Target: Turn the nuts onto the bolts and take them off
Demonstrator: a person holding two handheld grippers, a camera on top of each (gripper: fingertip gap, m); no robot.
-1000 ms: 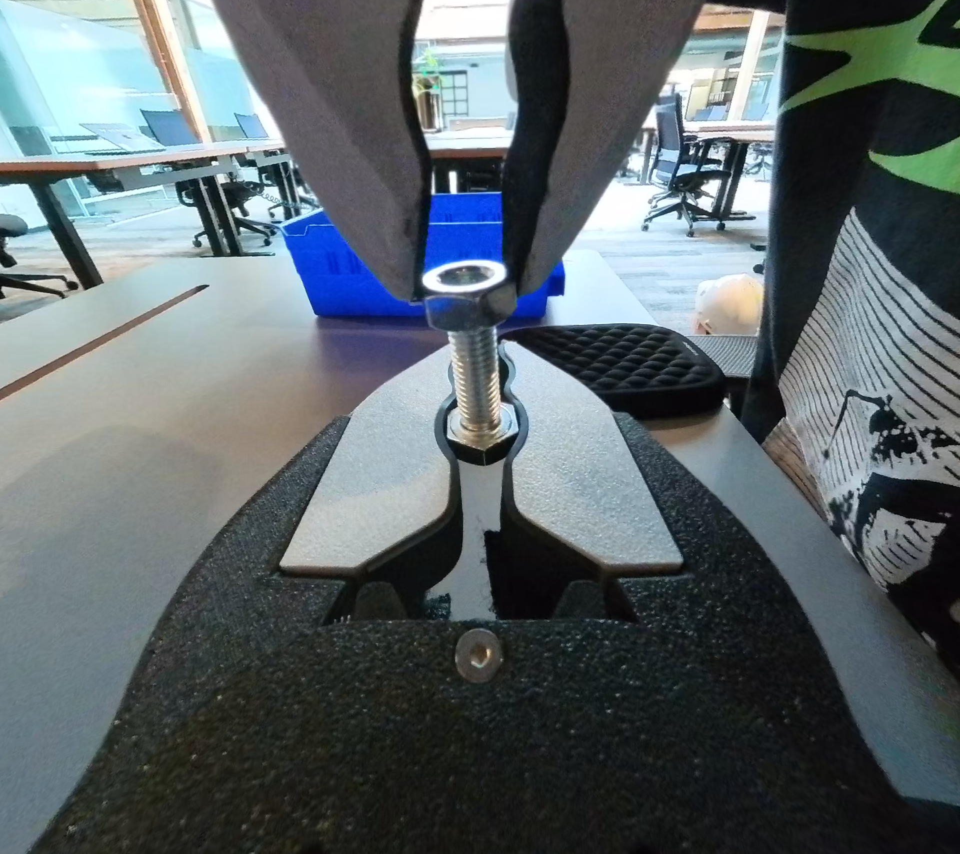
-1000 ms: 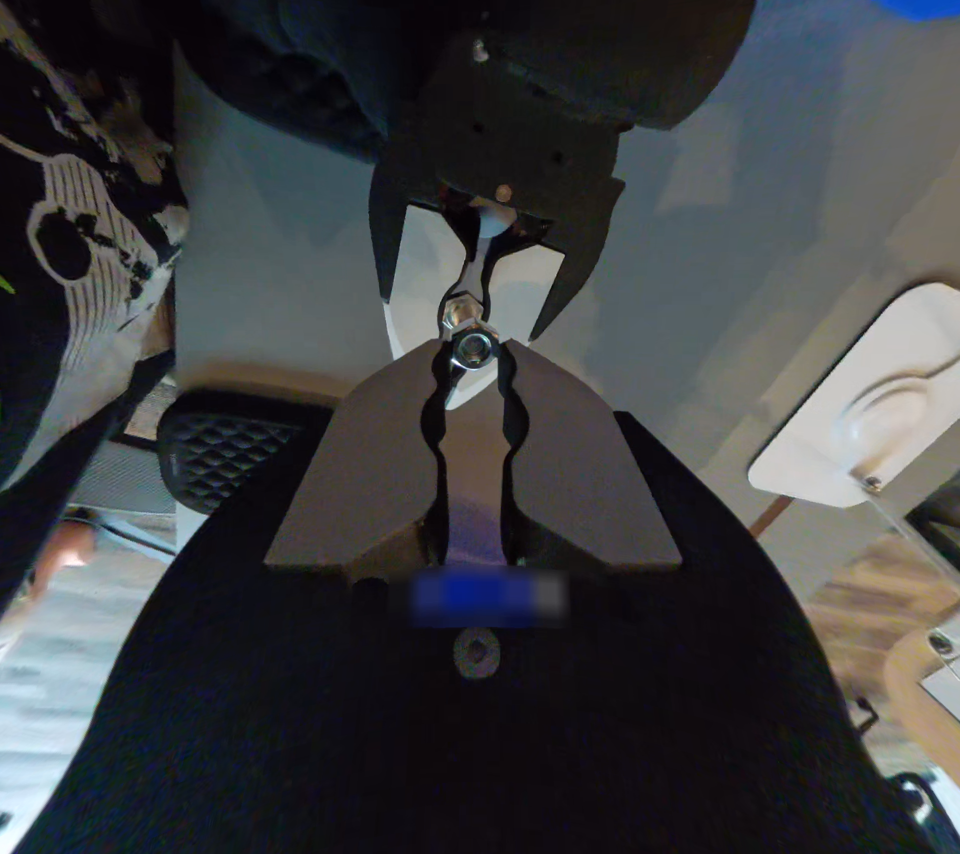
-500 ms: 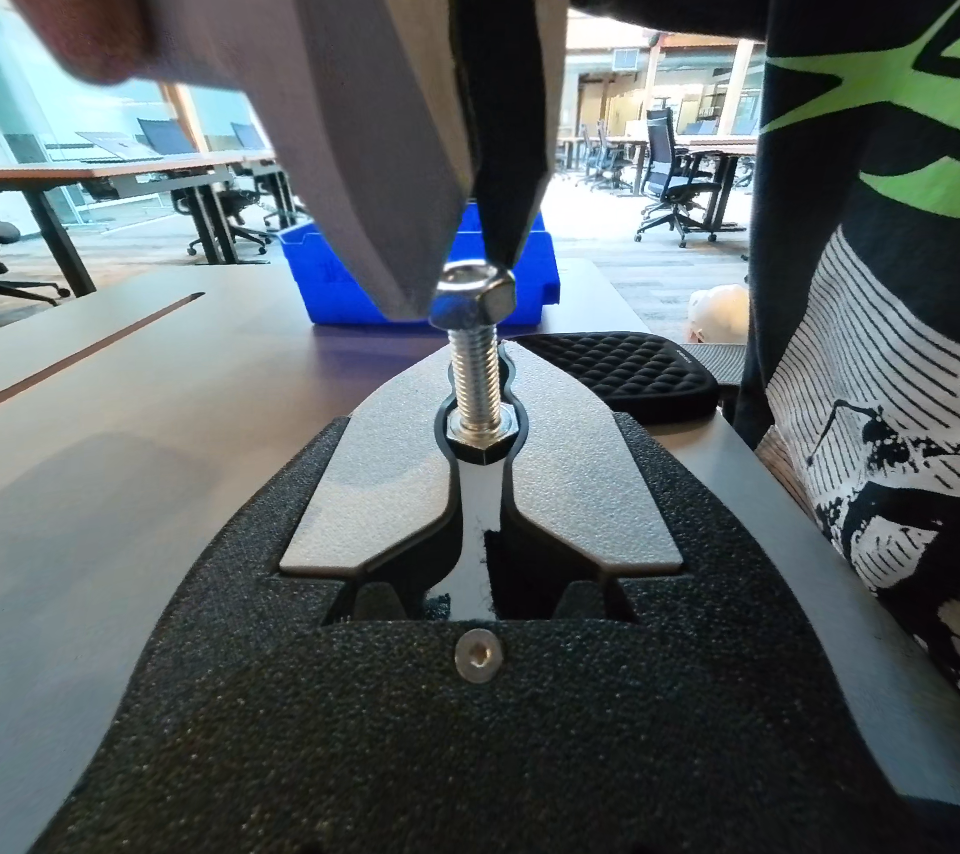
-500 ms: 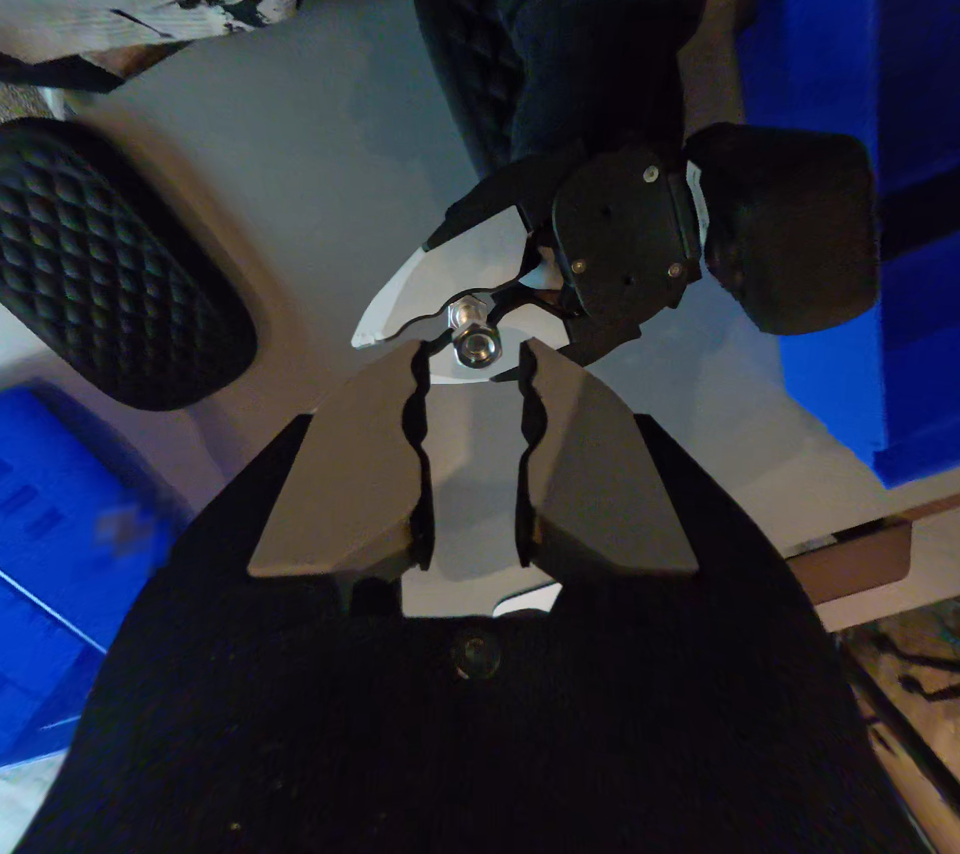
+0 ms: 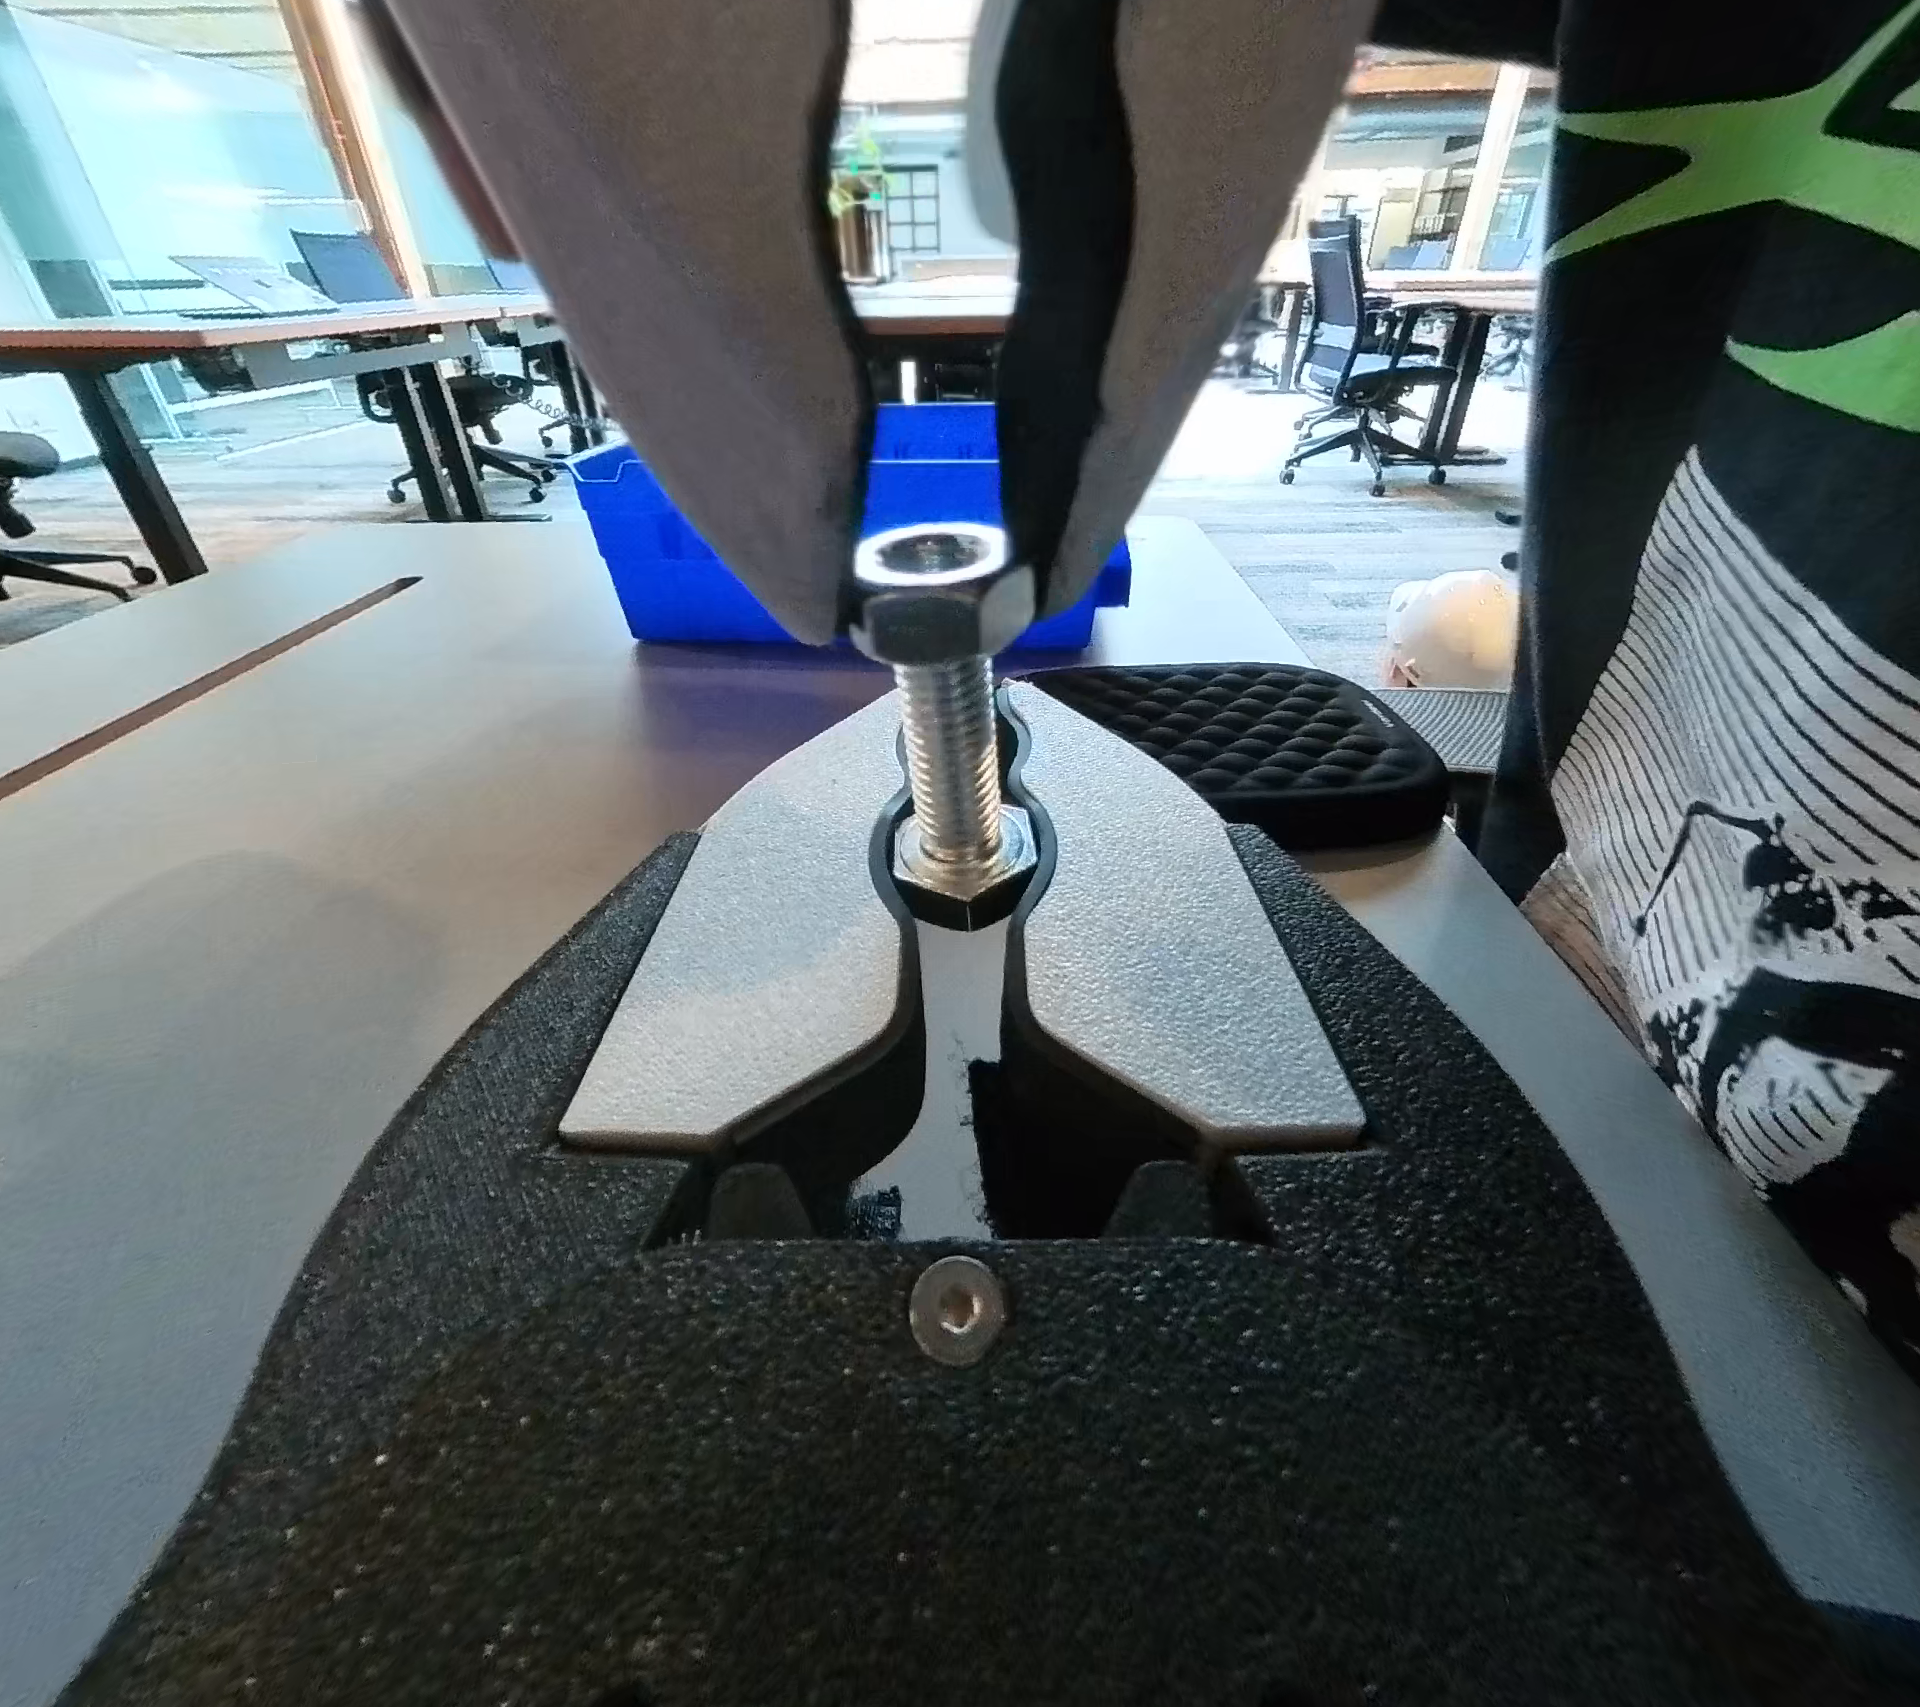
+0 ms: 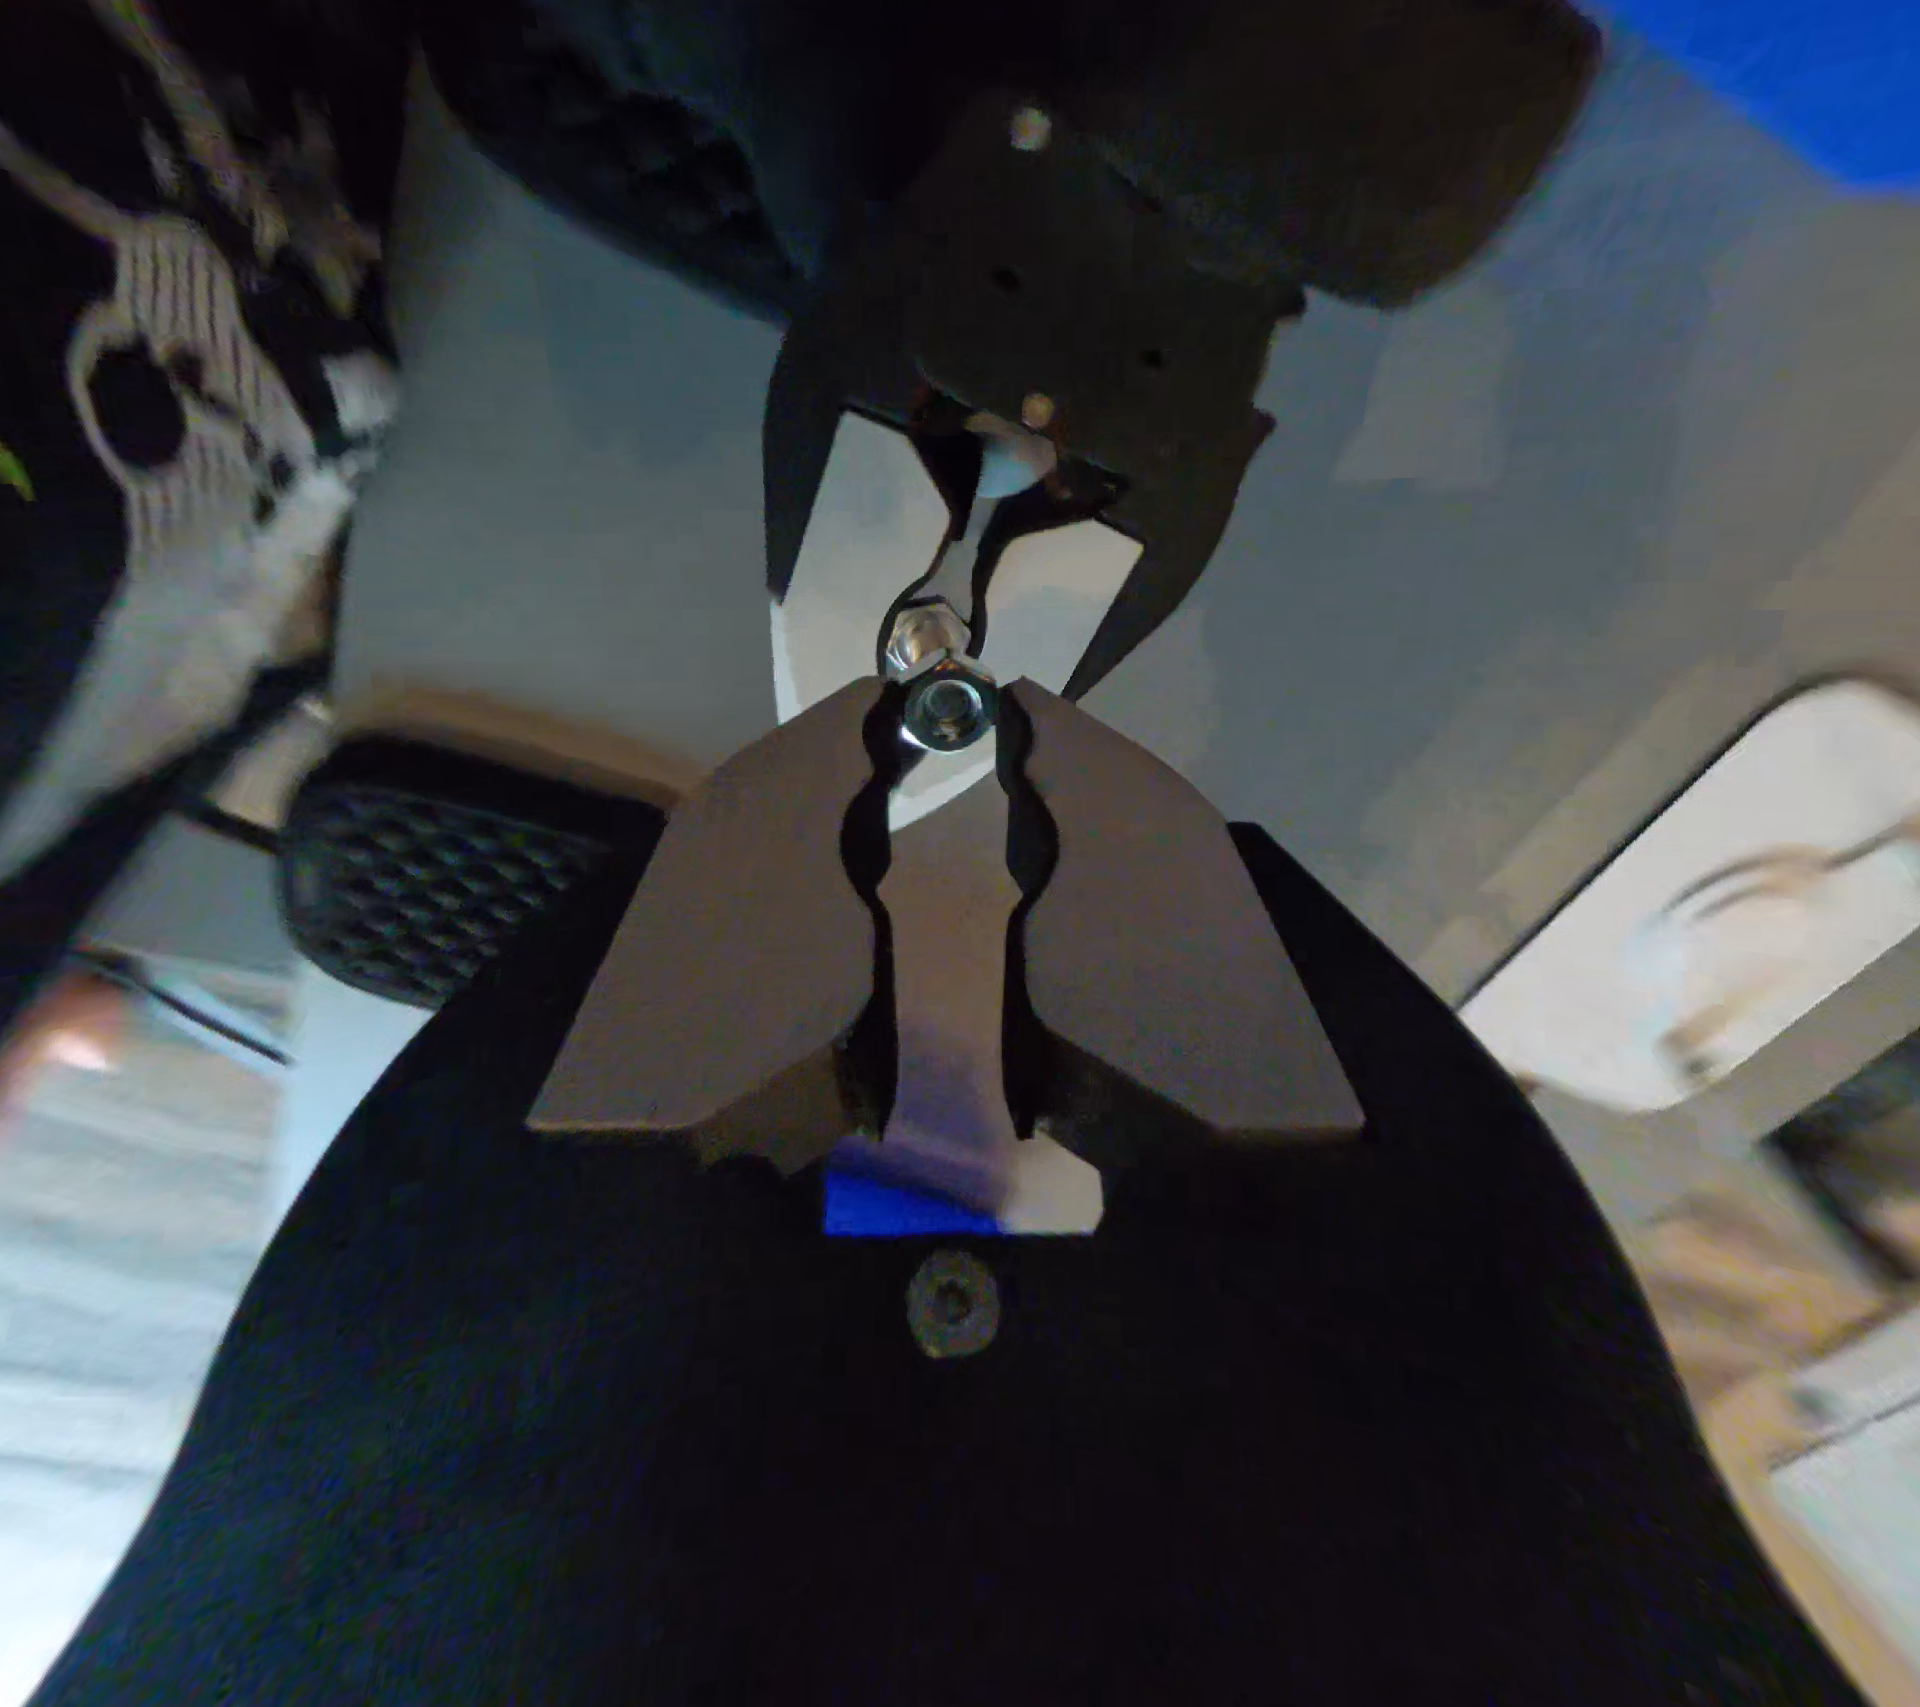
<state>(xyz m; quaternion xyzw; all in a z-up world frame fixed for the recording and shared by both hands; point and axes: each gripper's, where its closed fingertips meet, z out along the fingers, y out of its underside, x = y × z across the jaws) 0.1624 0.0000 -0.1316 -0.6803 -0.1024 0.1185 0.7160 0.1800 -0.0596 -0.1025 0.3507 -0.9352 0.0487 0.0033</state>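
My left gripper [image 5: 954,707] is shut on the hex head [image 5: 961,878] of a steel bolt [image 5: 948,753] and holds it upright above the grey table [image 5: 312,826]. A steel nut [image 5: 940,597] sits at the top of the thread. My right gripper [image 5: 940,608] comes down from above with its grey fingers [image 5: 675,203] closed on the nut's sides. The right wrist view looks straight down: the nut [image 6: 945,712] lies between the right gripper's tips [image 6: 948,693], with the bolt head [image 6: 920,634] and the left gripper [image 6: 961,577] beyond.
A blue bin [image 5: 727,587] stands at the table's far edge. A black quilted pad [image 5: 1247,748] lies to the right. A person in a black printed shirt [image 5: 1714,618] stands at the right edge. A white moulded piece [image 6: 1714,909] lies on the table.
Half a second ago the right gripper was turned about the bolt's axis with its jaws wider. Now it is back in its first orientation, closed on the nut. The left gripper has not moved.
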